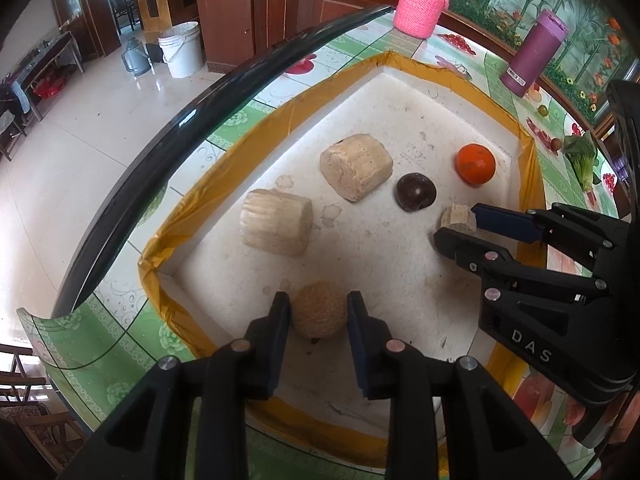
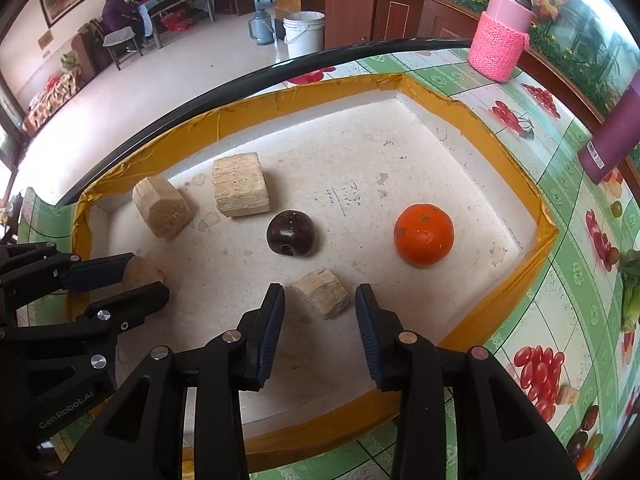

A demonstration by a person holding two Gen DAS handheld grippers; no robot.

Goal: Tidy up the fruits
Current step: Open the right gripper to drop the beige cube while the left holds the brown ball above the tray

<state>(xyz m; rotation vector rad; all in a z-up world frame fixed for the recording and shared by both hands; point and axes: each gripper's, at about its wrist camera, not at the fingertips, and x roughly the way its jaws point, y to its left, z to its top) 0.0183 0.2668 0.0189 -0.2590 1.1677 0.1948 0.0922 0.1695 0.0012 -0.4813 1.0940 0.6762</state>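
Observation:
A white tray with a yellow taped rim (image 1: 240, 148) (image 2: 500, 292) holds an orange (image 1: 475, 163) (image 2: 424, 234), a dark purple round fruit (image 1: 415, 191) (image 2: 291, 233), two large pale blocks (image 1: 356, 166) (image 1: 278, 222) and a small pale block (image 1: 458, 218) (image 2: 323, 293). My left gripper (image 1: 319, 314) (image 2: 138, 276) stands around a tan round ball (image 1: 319, 309) (image 2: 143, 273), its pads at the ball's sides. My right gripper (image 2: 320, 304) (image 1: 460, 224) is open with the small pale block between its fingers, not clamped.
The tray sits on a table with a green fruit-print cloth (image 2: 560, 320). A pink knitted-sleeve jar (image 1: 422, 4) (image 2: 502, 38) and a purple bottle (image 1: 534, 54) (image 2: 612, 136) stand beyond the tray. The table's dark curved edge (image 1: 200, 120) runs left of the tray.

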